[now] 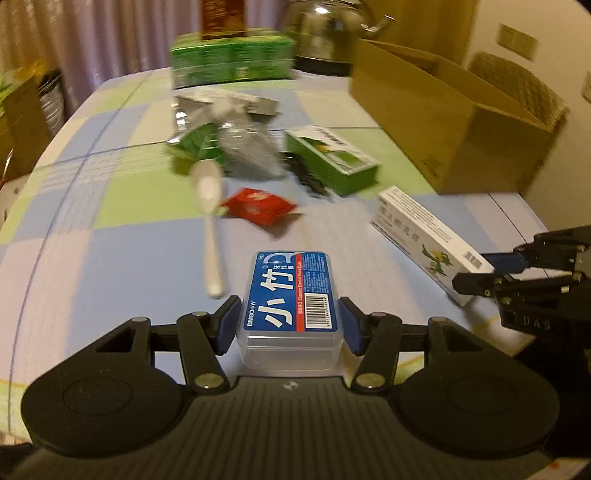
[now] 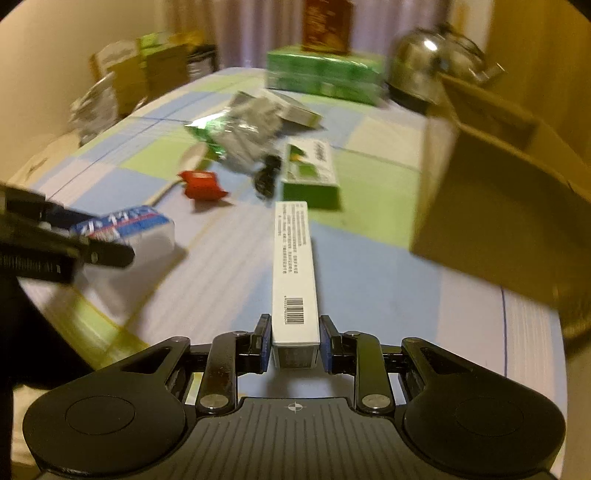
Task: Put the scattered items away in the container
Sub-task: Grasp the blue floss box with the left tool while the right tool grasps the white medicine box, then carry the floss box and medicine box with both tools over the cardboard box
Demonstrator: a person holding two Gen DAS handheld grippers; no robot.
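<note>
While both grips look shallow, left gripper (image 1: 289, 325) clamped on floss box (image 1: 291, 295), right gripper (image 2: 294, 343) on white carton (image 2: 294, 273), both near cardboard box (image 1: 454, 122): could tilt or slip out if swung fast.

Tabletop (image 1: 110, 258): covered by a cloth checked in pale blue, green and white.
Kettle (image 1: 325, 29): shiny metal, at the far end of the tabletop, spout to the right.
Curtain (image 1: 92, 37): pale, pleated, hanging behind the far edge.
Chair (image 1: 524, 85): woven back, beyond the right side of the tabletop.
Wall plate (image 1: 517, 40): on the wall, upper right, possibly a switch; too blurred to tell.
Stacked cartons (image 2: 129, 74): brown, off the tabletop's far left.
</note>
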